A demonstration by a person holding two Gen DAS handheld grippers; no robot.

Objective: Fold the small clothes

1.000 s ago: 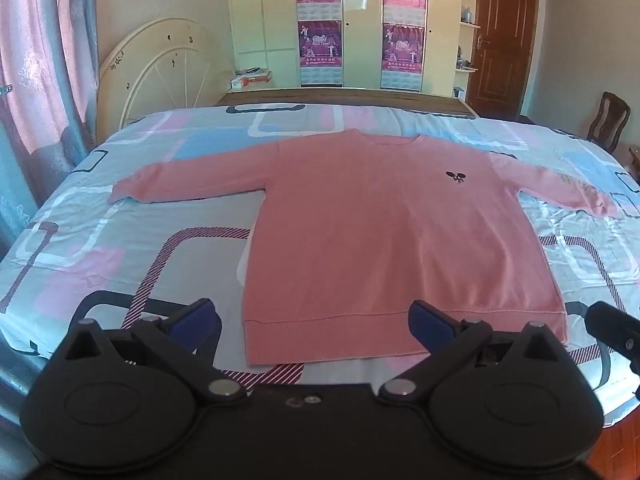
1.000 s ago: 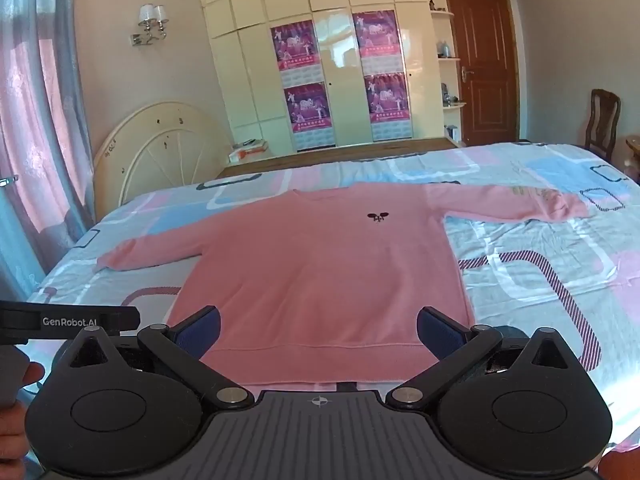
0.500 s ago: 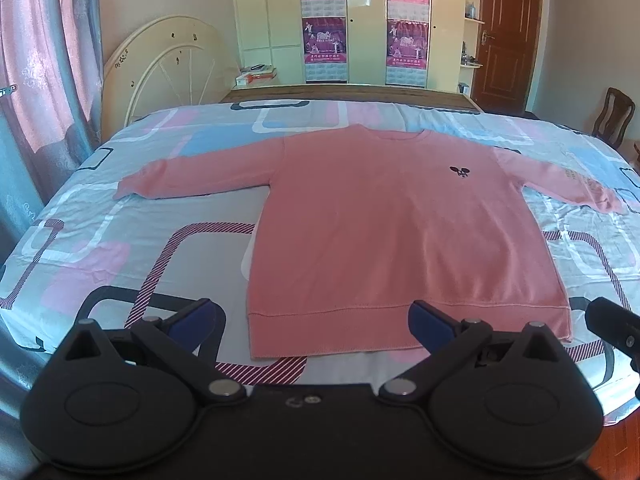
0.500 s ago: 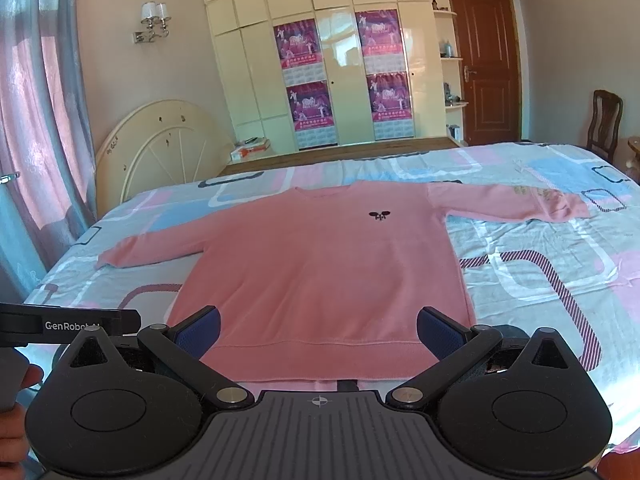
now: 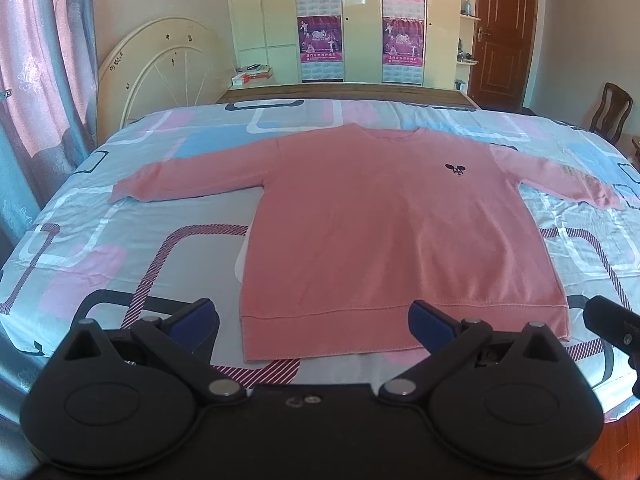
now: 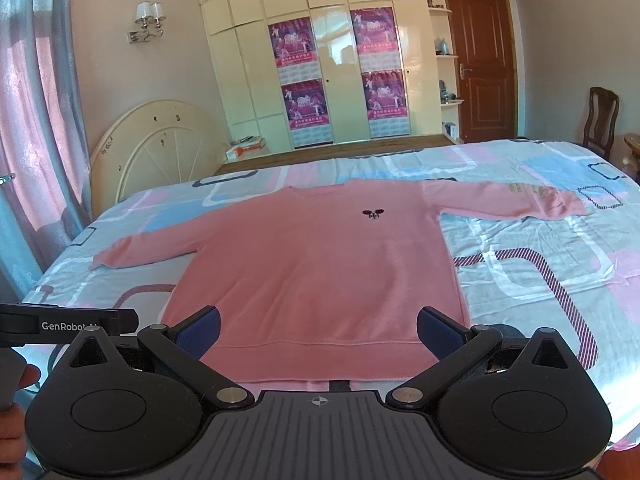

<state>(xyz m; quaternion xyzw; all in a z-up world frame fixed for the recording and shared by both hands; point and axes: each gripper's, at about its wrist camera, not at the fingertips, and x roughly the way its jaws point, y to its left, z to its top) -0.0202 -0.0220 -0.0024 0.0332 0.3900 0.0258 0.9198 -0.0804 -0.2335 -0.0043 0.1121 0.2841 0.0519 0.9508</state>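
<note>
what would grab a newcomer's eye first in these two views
The pink sweatshirt comes first: it lies flat and unfolded, sleeves spread, across the patterned bedsheet. Next come the open left gripper and right gripper at the near edge, then the purple posters on the cream wardrobe behind.

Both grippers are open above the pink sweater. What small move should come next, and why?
Probably lower both grippers to the hem: the pink sweater lies flat and unfolded on the bed, and the left gripper and right gripper are open, holding nothing.
</note>
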